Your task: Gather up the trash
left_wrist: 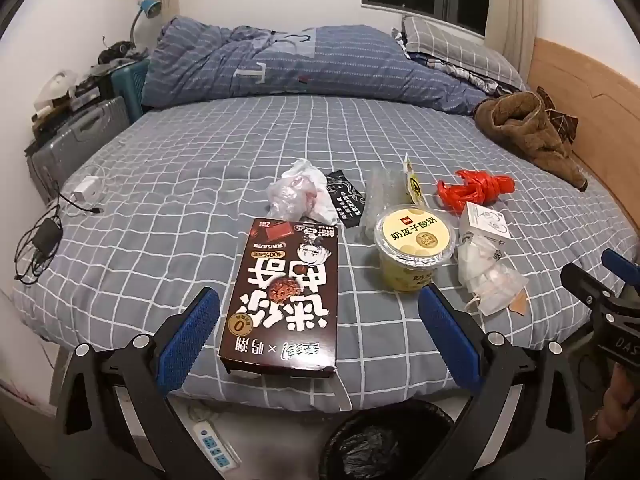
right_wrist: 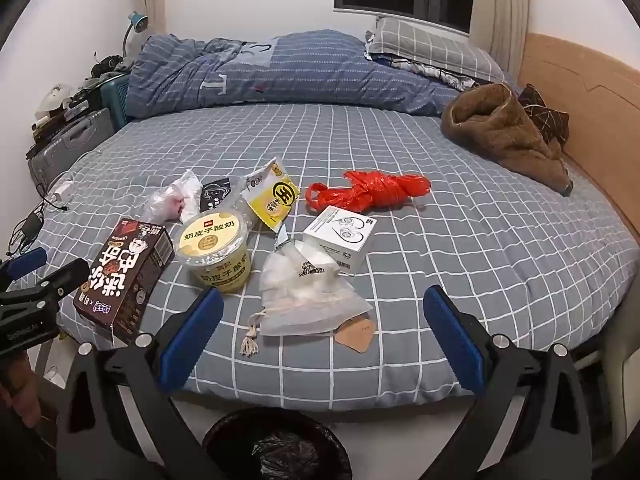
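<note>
so all the trash sits bunched near the bed's (left_wrist: 160,184) front edge, probably so it's a short drop into the black-lined bin (right_wrist: 276,444) on the floor at 6 o'clock: going left to right there's the brown snack box (left_wrist: 284,296), crumpled clear bag (left_wrist: 298,194), yogurt cup (left_wrist: 414,246), drawstring pouch (right_wrist: 308,296), white box (right_wrist: 340,238) and red bag (right_wrist: 368,192). left gripper (left_wrist: 320,328) has its jaws spread wide with the snack box lying between them at 12 o'clock, not touched, and right gripper (right_wrist: 322,328) is spread too, empty, the pouch lying just ahead of it. only the right view shows the yellow wrapper's (right_wrist: 274,196) face properly, only the left shows the power strip (left_wrist: 212,446) at 7 o'clock.
</note>
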`<state>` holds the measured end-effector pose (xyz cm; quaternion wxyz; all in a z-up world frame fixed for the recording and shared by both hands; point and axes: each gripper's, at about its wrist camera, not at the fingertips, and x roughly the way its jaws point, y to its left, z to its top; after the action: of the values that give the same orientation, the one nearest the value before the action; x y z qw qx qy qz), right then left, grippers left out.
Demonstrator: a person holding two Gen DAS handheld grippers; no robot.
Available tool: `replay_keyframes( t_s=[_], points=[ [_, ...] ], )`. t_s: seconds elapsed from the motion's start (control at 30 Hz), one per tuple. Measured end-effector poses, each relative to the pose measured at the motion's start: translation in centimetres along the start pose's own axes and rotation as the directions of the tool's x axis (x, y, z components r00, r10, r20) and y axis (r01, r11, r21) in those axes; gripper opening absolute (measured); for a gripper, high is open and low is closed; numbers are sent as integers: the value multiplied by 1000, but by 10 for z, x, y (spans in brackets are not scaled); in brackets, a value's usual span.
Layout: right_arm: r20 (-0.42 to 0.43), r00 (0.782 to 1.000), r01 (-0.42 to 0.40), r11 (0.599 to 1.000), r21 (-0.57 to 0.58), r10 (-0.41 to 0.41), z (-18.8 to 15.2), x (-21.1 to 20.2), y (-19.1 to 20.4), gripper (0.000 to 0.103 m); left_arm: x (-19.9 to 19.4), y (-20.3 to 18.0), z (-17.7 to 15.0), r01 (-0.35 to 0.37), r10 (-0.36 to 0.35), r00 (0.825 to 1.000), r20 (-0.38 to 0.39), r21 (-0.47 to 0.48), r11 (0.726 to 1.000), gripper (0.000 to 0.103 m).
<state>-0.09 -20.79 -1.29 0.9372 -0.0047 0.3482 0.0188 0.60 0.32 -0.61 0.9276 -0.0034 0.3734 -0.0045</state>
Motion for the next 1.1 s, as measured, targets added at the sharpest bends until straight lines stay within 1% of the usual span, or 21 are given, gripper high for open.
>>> replay_keyframes(
  t_s=[0.27, 0.37, 0.67, 1.1],
  points=[
    [7, 1000, -7, 1000, 13, 7, 1, -2, -3, 96, 0, -2, -1, 9, -9, 1000, 9, -6, 1000, 97],
    [14, 1000, -2, 1000, 10, 2, 2, -3, -2, 96, -2, -2, -1, 11, -10, 1000, 21, -16, 1000, 97],
    [13, 1000, 1, 1000, -2, -1, 1, -3, 0, 96, -4, 0, 0, 10, -9, 1000, 23, -23, 1000, 97],
    [22, 1000, -2, 1000, 13, 1, 3, -3, -1, 96, -5, 1, 2, -21, 21, 999, 31, -16, 1000, 97]
  ],
)
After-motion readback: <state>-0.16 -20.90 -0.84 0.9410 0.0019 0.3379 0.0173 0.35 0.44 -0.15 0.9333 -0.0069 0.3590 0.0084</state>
